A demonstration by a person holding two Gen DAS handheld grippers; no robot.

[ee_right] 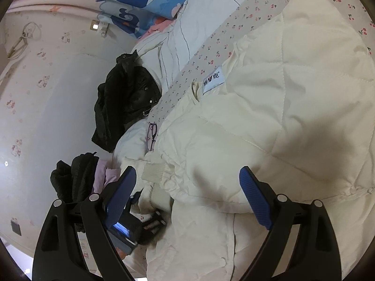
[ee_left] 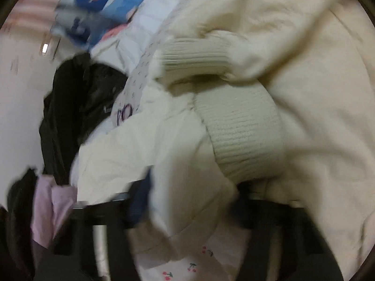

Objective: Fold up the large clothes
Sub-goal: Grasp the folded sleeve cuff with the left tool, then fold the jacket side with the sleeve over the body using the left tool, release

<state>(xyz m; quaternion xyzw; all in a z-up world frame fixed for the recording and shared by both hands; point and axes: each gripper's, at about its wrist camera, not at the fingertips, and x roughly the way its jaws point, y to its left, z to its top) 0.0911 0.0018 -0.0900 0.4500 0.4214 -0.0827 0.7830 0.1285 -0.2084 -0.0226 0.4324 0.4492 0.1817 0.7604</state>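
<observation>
Two grippers over cream jacket: left gripper pinching its fabric to fold; right gripper spread, empty, hovering

We're looking down at a cream puffer jacket spread over the cherry-print sheet, white brand label showing near its collar. Our right gripper hangs over it with the blue pads spread wide, nothing between them. The left gripper is low by the ribbed cuff. A black jacket lies crumpled against the wall.
</observation>
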